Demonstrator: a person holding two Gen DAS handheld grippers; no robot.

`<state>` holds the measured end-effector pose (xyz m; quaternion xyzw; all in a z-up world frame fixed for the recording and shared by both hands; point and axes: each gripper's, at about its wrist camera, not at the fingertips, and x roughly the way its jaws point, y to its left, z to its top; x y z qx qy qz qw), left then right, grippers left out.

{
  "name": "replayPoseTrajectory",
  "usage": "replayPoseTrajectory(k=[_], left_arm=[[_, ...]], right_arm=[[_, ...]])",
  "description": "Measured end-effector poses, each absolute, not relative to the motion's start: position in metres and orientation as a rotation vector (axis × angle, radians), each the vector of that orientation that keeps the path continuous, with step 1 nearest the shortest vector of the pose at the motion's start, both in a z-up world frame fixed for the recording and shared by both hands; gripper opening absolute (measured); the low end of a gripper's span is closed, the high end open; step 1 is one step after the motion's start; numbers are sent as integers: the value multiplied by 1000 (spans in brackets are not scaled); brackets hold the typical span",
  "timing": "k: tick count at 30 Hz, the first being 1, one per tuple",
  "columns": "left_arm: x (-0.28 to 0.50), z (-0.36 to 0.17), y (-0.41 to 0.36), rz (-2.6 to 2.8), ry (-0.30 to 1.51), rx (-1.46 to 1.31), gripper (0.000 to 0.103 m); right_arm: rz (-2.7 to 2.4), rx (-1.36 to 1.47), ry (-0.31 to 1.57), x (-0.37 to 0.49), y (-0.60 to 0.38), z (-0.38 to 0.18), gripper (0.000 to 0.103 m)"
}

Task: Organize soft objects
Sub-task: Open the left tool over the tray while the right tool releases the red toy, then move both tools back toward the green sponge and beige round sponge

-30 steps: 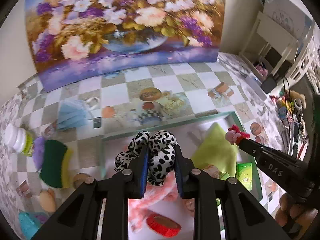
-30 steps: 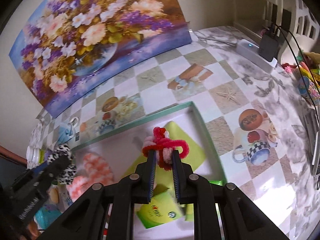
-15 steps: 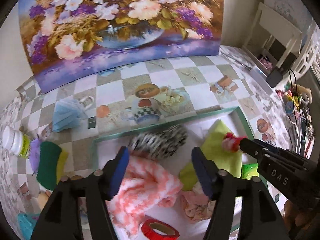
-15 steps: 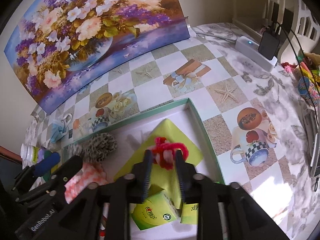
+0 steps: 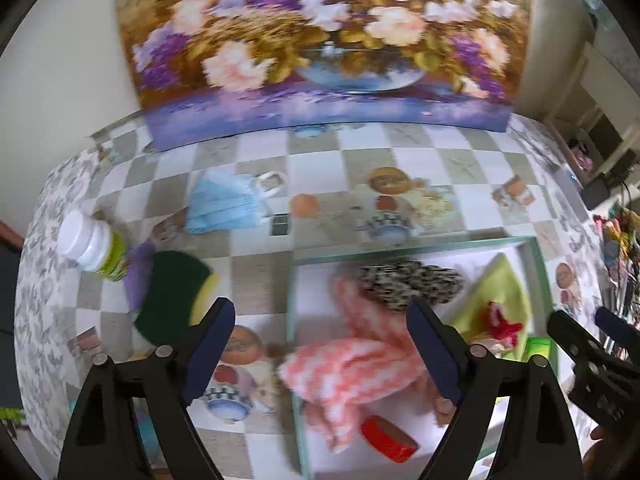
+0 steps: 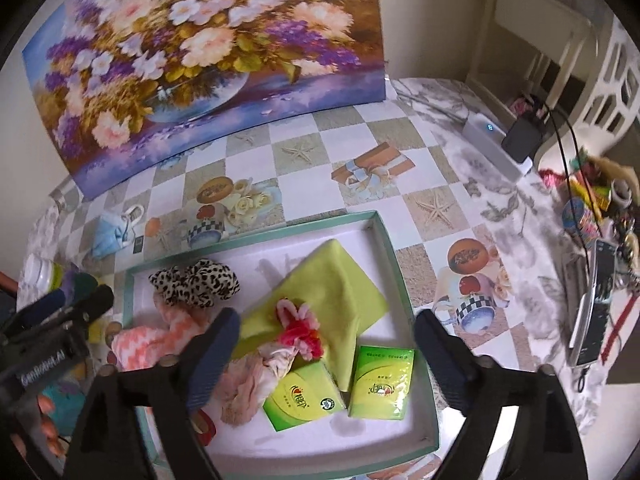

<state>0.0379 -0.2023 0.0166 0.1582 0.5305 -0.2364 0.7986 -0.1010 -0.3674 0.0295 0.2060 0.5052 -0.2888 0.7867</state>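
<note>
A teal-rimmed white tray [image 6: 387,240] holds the soft things. A leopard-print scrunchie [image 6: 195,282] lies at its back left, also in the left wrist view [image 5: 408,282]. A pink-and-red fuzzy bow [image 6: 298,326] rests on a lime green cloth [image 6: 340,292]. An orange-white knit cloth [image 6: 156,336] and a pale pink fabric [image 6: 250,380] lie in front. My left gripper [image 5: 320,344] is open and empty, above the tray's left edge. My right gripper [image 6: 326,344] is open and empty, above the tray.
Two green tissue packs [image 6: 378,380] and a red tape roll [image 5: 386,438] lie in the tray. Left of it are a green-yellow sponge [image 5: 172,296], a white-capped bottle [image 5: 92,246] and blue face masks [image 5: 224,204]. A flower painting [image 6: 200,48] stands behind. Clutter and cables [image 6: 592,208] sit at the right.
Both grippers opened and pulled back. The left let go of the leopard scrunchie and swung left. The right let go of the fuzzy bow, which now lies on the green cloth.
</note>
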Motion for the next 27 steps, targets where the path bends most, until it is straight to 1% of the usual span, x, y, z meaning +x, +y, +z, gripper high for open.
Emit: replayPoseTrajectory(k=[1,6,16,23,27], left_arm=[[41,17,-198,-498,1144,328,89],[52,20,-177,-491,1165,265,89],[70,35,-128,-425,1151,248,89],[93,41,-68,-313,1146,205,89],[107,36,-28,-228,1162,166,89]], right_arm=[[-623,441,1086,-101,-365,31,103],[-607,411,1098,-93,-354,33,103],[-565,358,1104,-72,-321,39,103],[-444,334,1110,-44,-279,34,103],[-355,316,1087,-27,-246,34,103]])
